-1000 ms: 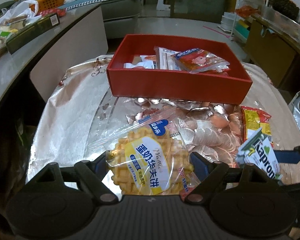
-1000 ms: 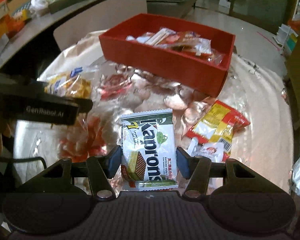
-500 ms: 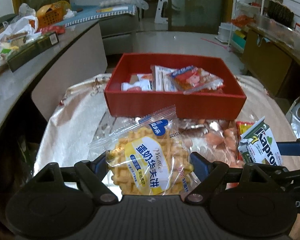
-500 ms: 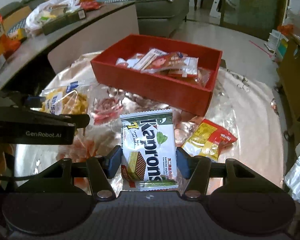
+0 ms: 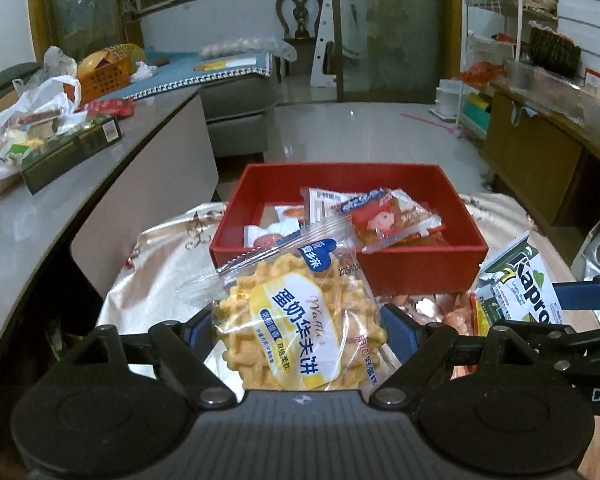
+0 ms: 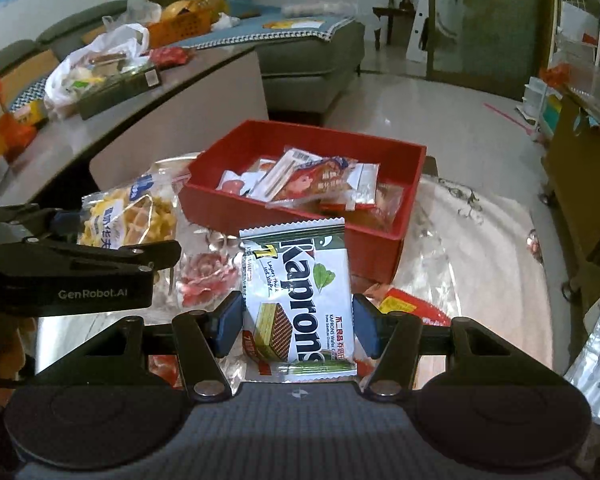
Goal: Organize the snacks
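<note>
A red rectangular cardboard box (image 5: 416, 270) of loose wrapped snacks lies just beyond both grippers. The left gripper (image 5: 300, 330) clamps a clear-wrapped yellow waffle packet (image 5: 296, 336); the right gripper (image 6: 298, 322) clamps a white-green Kaprons wafer packet (image 6: 300, 296), its long axis pointing boxward.

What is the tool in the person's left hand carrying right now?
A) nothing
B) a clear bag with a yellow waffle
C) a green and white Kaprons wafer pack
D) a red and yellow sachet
B: in the left wrist view the left tool grips the waffle bag between its blue pads, lifted in front of the red box.
</note>
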The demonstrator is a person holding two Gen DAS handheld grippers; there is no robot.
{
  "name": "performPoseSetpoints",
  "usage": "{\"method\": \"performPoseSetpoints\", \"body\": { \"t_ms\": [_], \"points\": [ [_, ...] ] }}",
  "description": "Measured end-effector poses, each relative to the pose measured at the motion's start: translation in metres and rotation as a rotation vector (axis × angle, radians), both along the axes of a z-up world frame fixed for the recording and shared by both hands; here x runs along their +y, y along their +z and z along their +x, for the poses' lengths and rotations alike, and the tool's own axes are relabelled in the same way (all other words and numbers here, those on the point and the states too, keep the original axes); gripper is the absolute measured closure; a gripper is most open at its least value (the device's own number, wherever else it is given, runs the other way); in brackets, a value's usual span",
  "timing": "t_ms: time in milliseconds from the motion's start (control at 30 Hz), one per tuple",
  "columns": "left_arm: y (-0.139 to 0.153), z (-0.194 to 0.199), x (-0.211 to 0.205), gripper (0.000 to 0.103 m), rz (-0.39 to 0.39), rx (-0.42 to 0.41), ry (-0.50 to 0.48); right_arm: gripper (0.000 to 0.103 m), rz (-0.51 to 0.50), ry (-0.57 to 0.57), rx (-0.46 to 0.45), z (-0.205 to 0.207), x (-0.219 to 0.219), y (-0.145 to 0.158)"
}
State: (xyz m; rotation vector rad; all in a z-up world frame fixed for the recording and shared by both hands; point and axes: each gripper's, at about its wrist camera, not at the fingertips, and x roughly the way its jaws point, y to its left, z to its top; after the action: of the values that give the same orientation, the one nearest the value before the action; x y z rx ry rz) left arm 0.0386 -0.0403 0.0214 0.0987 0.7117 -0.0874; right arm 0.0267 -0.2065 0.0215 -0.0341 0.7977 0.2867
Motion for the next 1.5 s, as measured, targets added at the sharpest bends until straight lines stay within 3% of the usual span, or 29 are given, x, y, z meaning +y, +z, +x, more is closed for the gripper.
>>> {"method": "performPoseSetpoints", "body": {
  "t_ms": [333, 1500],
  "points": [
    [0.011, 0.014, -0.002, 0.026, 0.009, -0.057, 0.011, 0.038, 0.003, -0.004, -0.036, 0.012, 0.000, 0.009],
    [0.012, 0.033, -0.007, 0.026, -0.001, -0.072, 0.014, 0.038, 0.024, -0.022, -0.068, 0.036, 0.004, 0.016]
  ]
}}
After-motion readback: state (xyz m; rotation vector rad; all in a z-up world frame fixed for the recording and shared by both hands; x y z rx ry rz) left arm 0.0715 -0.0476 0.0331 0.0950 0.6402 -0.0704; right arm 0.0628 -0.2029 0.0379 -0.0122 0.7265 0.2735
